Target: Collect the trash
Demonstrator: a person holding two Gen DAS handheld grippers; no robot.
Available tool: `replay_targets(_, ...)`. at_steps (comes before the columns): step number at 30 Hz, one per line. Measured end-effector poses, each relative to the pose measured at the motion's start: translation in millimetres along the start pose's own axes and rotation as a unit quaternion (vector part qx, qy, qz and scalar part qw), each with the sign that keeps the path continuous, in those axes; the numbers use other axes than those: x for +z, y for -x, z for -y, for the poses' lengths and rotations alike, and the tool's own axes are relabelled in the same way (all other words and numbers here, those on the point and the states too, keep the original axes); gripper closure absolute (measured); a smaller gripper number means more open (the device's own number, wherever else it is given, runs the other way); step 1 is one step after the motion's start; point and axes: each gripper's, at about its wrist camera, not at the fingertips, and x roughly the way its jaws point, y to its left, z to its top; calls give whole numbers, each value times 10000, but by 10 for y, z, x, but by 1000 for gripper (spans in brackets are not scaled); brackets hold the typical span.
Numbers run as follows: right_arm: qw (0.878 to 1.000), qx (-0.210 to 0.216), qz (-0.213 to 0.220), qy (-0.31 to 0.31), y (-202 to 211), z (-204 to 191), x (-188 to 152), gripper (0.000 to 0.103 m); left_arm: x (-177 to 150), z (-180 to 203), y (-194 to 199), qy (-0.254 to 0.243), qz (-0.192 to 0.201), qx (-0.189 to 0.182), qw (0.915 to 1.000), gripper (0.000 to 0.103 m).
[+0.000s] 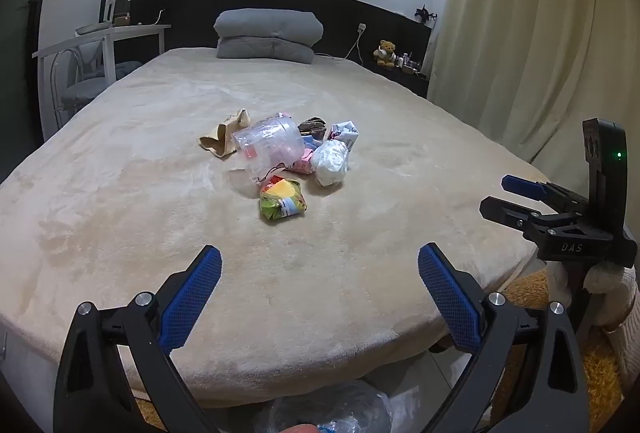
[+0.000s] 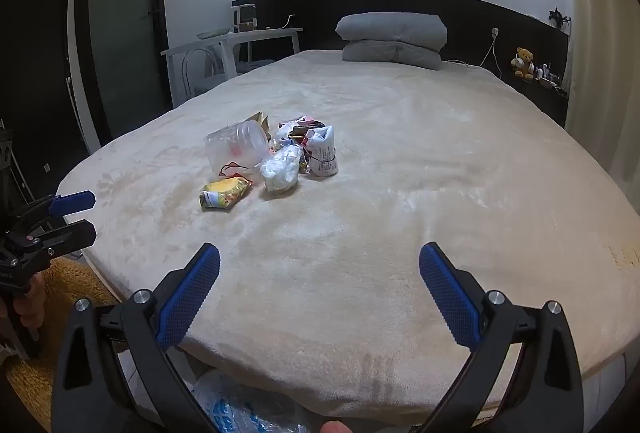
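A pile of trash lies mid-bed: a clear plastic jar [image 1: 269, 144] [image 2: 237, 147], a crumpled white wad [image 1: 330, 161] [image 2: 281, 168], a yellow-green snack wrapper [image 1: 282, 200] [image 2: 225, 193], a brown paper scrap [image 1: 225, 137], a pink packet [image 1: 303, 161] and a printed white pack [image 2: 325, 153]. My left gripper [image 1: 320, 265] is open and empty above the bed's near edge, well short of the pile; it also shows in the right wrist view [image 2: 82, 215]. My right gripper [image 2: 320, 265] is open and empty, likewise short of the pile, and shows in the left wrist view [image 1: 500, 195].
The beige blanket covers the bed [image 1: 160, 193]. Folded grey bedding [image 1: 268, 35] sits at the headboard. A white desk [image 1: 100, 37] stands left, curtains [image 1: 520, 33] right. A clear plastic bag [image 1: 332, 413] [image 2: 240, 413] lies on the floor under the near edge.
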Motion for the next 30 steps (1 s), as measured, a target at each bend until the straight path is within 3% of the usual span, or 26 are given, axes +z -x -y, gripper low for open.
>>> replay_targets(30, 9999, -32, -36, 111, -34, -52, -18, 4, -8, 18, 7, -55, -29, 78, 10000, 6)
